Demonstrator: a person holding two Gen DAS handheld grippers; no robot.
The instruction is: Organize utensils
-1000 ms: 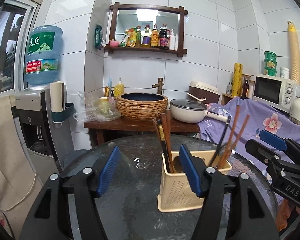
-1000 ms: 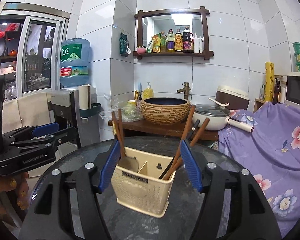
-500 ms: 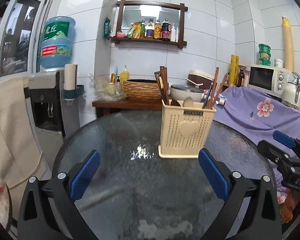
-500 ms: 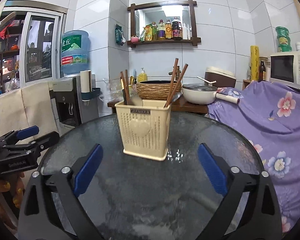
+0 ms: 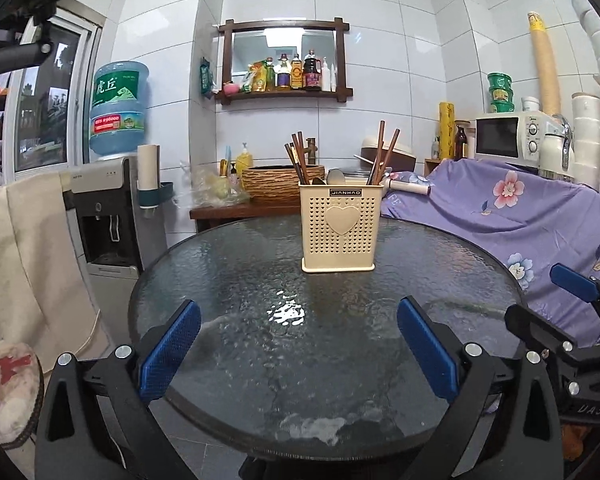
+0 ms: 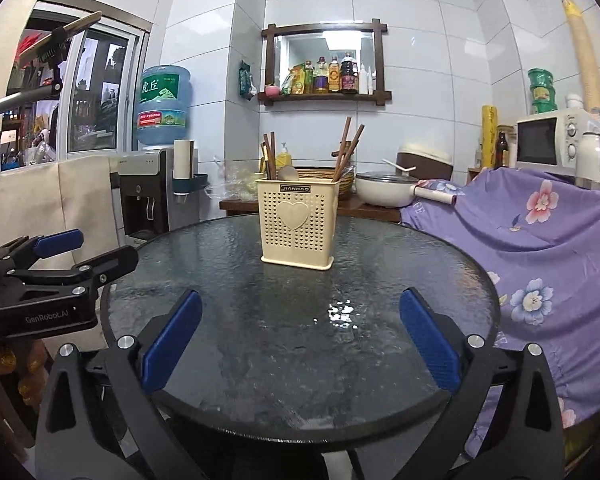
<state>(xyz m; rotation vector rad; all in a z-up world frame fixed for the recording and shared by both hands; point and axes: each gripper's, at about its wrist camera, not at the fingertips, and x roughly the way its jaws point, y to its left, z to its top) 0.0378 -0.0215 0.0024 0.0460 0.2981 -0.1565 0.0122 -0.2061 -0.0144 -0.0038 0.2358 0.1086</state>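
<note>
Blue-padded fingers of the left gripper stand wide apart at six o'clock in its own view, nothing between them, above the near rim of the round dark textured-glass table. The right gripper is spread equally wide and empty over the same rim; in the left view it shows at four o'clock. Farther in, toward twelve o'clock, the cream perforated plastic utensil holder with a heart emblem stands upright on the glass, well apart from both grippers. Brown wooden chopsticks lean out of its right side, more chopsticks and a spoon on its left. Behind it sits a woven brown basin on a wooden counter.
</note>
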